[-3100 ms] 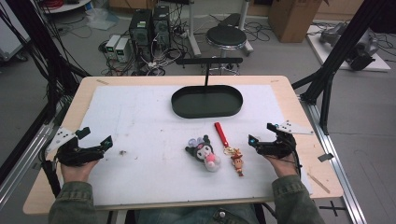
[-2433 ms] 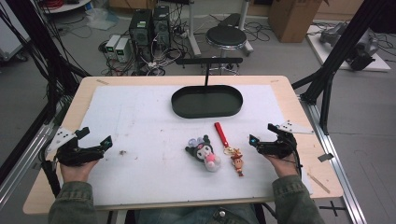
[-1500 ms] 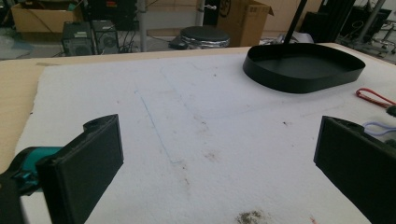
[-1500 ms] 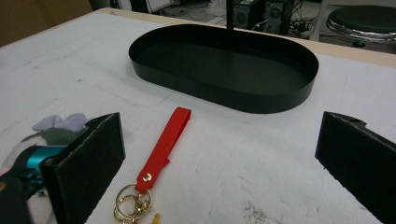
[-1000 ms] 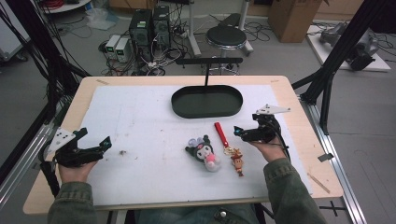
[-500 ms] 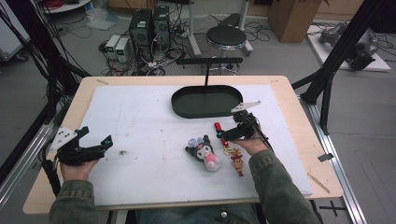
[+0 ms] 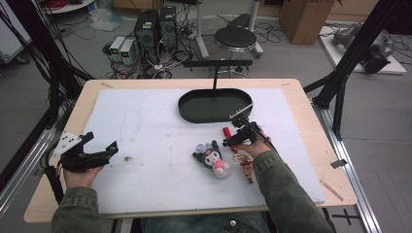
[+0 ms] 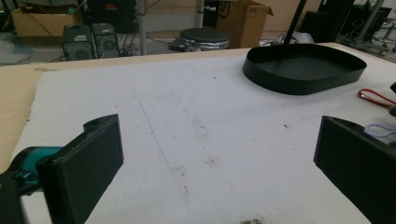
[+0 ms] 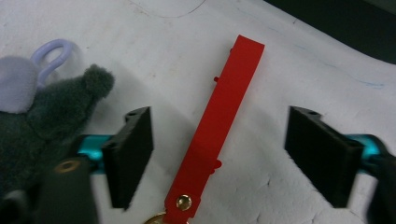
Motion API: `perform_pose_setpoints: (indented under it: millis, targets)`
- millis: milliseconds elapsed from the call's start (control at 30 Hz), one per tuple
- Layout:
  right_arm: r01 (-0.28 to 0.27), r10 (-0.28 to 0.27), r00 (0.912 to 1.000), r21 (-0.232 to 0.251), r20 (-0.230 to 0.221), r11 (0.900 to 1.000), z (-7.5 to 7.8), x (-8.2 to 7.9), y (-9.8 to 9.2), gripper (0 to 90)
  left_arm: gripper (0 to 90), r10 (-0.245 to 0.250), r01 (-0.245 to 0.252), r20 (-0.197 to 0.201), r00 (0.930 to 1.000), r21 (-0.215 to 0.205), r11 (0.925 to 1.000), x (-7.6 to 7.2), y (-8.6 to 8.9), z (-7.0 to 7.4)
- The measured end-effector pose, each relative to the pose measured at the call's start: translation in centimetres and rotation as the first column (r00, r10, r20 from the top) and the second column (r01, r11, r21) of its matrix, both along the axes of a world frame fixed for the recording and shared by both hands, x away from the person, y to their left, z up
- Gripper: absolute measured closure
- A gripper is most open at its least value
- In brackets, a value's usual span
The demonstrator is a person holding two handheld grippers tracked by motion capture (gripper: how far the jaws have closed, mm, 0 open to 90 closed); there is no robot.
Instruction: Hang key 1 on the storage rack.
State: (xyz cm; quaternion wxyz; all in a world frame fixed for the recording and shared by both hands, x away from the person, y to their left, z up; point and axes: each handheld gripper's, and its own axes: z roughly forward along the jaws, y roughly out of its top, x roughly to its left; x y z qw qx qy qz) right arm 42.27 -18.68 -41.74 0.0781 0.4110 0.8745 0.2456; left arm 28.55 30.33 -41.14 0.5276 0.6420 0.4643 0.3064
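A red strap [image 9: 219, 130] with a brass rivet lies on the white mat, and a small brown figure charm [image 7: 247, 170] hangs off its near end. My right gripper [image 9: 224, 156] is low over the strap with one jaw on each side. Its jaws have just been closing, but neither pad touches the strap. In the high view the right gripper [image 7: 232, 141] sits just right of a dark plush toy [image 7: 214, 158] with a pink part and a lilac loop [image 9: 51, 51]. At the mat's left edge, my left gripper [image 7: 103, 141] rests open with nothing between its jaws.
A black oval tray [image 7: 194, 114] with an upright T-shaped stand [image 7: 215, 73] sits at the back centre of the mat. The wooden table edge [image 7: 311, 126] runs to the right. On the floor behind stand a stool [image 7: 235, 36], computers [image 7: 155, 26] and black frame poles.
My right hand has moved left and slightly down, from the mat's right side to over the red strap. Its jaws now stand narrower. The left hand has stayed where it was.
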Motion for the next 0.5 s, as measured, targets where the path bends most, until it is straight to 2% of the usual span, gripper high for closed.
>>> perform_pose_setpoints:
  millis: [67, 133, 167, 200, 267, 300, 333, 367, 400, 433, 467, 500]
  targets:
    - [0.005, -0.005, 1.0, 0.006, 0.003, 1.0, 0.02, 0.11, -0.02, 30.4, 1.8, 0.001, -0.001, 0.001, 1.0, 0.0, 1.0, 0.0, -0.01, -0.01]
    - [0.011, -0.01, 0.9998, 0.006, -0.018, 1.0, -0.1, 0.19, 0.02, 33.4, 1.8, -0.003, 0.003, 0.001, 1.0, 0.0, 1.0, 0.02, -0.01, -0.01]
    - [0.016, -0.017, 0.9993, -0.015, -0.034, 1.0, -0.4, 0.31, 0.11, 37.7, 1.8, -0.005, 0.005, -0.001, 1.0, -0.001, 1.0, 0.04, -0.01, -0.03]
    - [0.016, -0.017, 0.9993, -0.015, -0.034, 1.0, -0.4, 0.31, 0.11, 37.7, 1.8, -0.008, 0.008, -0.004, 1.0, -0.005, 1.0, 0.05, -0.03, -0.03]
    - [0.059, -0.061, 0.9973, -0.039, -0.041, 0.997, -0.5, 0.33, 0.38, 45.9, 1.8, -0.013, 0.013, -0.002, 0.9999, -0.012, 0.9998, 0.06, -0.04, -0.01]
    - [0.059, -0.061, 0.9973, -0.039, -0.041, 0.997, -0.5, 0.33, 0.38, 45.9, 1.8, -0.013, 0.013, -0.001, 0.9999, -0.011, 0.9998, 0.06, -0.01, 0.0]
    - [0.098, -0.1, 0.9947, -0.086, -0.022, 0.992, -0.3, 0.31, 0.66, 62.9, 1.8, -0.012, 0.012, 0.0, 0.9999, -0.014, 0.9998, 0.07, 0.0, 0.0]
    - [0.103, -0.107, 0.9937, -0.088, -0.034, 0.991, -0.17, 0.36, 0.65, 71.1, 1.8, -0.01, 0.01, 0.0, 0.9999, -0.015, 0.9998, 0.07, 0.0, 0.0]
    - [0.103, -0.107, 0.9937, -0.088, -0.034, 0.991, -0.17, 0.36, 0.65, 71.1, 1.8, -0.009, 0.009, 0.0, 1.0, -0.014, 0.9999, 0.05, 0.01, 0.0]
    - [0.131, -0.135, 0.9889, -0.067, -0.062, 0.989, 0.14, 0.49, 0.55, 74.8, 1.9, -0.009, 0.009, 0.0, 1.0, -0.015, 0.9998, 0.04, 0.01, 0.01]
    - [0.144, -0.148, 0.9879, -0.065, -0.048, 0.987, 0.33, 0.4, 0.53, 81.5, 1.8, -0.009, 0.009, 0.001, 1.0, -0.015, 0.9998, 0.03, 0.02, 0.02]
    - [0.144, -0.148, 0.9879, -0.065, -0.048, 0.987, 0.33, 0.4, 0.53, 81.5, 1.8, -0.008, 0.008, 0.001, 1.0, -0.017, 0.9998, 0.02, 0.0, 0.01]
